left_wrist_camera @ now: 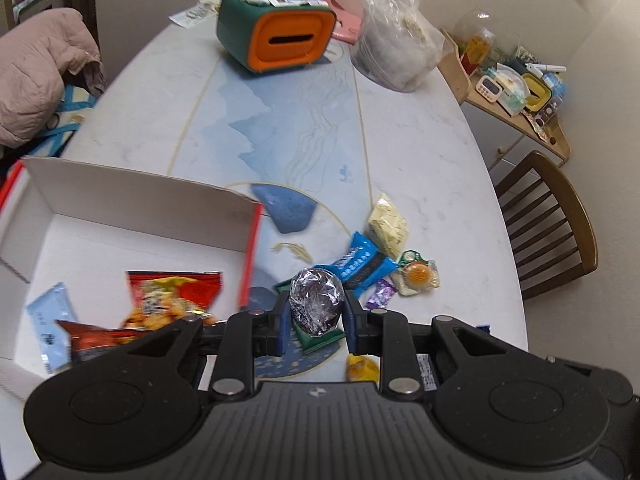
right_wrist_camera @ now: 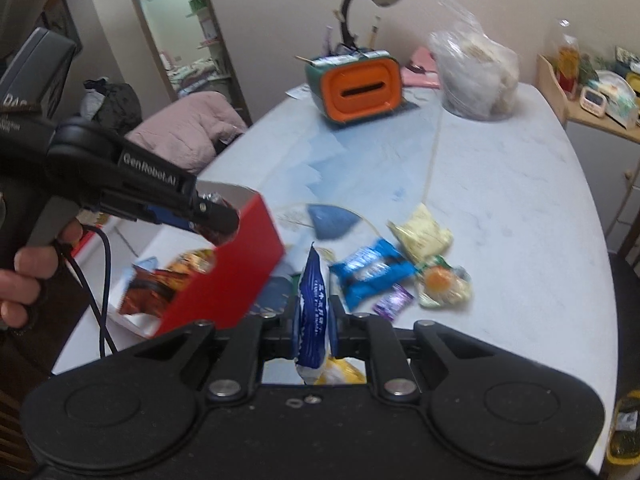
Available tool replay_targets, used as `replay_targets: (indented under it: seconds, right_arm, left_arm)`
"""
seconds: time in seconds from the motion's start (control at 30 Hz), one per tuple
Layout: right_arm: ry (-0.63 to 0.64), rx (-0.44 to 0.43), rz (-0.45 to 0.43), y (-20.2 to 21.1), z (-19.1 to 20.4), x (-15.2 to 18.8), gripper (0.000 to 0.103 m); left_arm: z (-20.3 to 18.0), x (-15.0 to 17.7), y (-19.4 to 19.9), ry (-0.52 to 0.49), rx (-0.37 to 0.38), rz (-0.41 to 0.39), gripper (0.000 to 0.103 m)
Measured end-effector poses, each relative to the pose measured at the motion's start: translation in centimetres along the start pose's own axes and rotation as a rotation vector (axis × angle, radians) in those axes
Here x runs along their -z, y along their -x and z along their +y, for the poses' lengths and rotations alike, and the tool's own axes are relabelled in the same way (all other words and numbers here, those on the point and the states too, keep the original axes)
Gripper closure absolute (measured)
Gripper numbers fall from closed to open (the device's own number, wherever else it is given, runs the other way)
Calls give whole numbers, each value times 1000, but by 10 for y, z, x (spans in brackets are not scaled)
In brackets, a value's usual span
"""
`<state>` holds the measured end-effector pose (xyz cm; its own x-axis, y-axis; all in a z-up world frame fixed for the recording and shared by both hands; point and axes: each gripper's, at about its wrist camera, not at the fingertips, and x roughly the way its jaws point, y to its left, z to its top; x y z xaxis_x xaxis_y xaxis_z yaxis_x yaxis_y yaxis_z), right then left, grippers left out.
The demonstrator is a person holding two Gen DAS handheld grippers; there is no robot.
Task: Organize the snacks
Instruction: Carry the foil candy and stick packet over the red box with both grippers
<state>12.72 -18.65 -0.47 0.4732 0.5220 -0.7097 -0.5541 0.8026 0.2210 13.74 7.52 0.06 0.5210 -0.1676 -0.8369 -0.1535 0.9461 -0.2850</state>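
My left gripper is shut on a round foil-wrapped snack, held just right of the white box with red outer walls. Inside the box lie a red chip bag and a light blue packet. My right gripper is shut on a dark blue snack packet, held upright. In the right wrist view the left gripper hovers over the red box wall. Loose on the table lie a blue wafer pack, a pale yellow packet, an orange jelly cup and a purple candy.
An orange-and-green tissue box and a clear plastic bag stand at the table's far end. A wooden chair is at the right. A pink jacket lies on the left. A yellow wrapper lies under my left gripper.
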Motion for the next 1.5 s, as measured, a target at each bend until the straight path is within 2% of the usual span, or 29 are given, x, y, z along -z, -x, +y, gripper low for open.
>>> replay_targets:
  seconds: [0.33, 0.67, 1.03, 1.2, 1.3, 1.5]
  right_arm:
    - [74, -50, -28, -14, 69, -24, 91]
    - [117, -78, -22, -59, 131, -44, 91]
    - [121, -97, 63, -116, 166, -43, 91]
    - [86, -122, 69, -134, 176, -44, 91]
    - [80, -113, 58, -147, 181, -47, 91]
    - [76, -99, 94, -172, 184, -44, 91]
  left_arm:
    - [60, 4, 42, 27, -41, -41, 78]
    - [139, 5, 62, 62, -112, -48, 78]
    - [205, 4, 35, 83, -186, 16, 78]
    - [216, 4, 19, 66, -216, 43, 78]
    - [219, 3, 8, 57, -227, 60, 78]
    - [220, 4, -12, 41, -228, 104, 78]
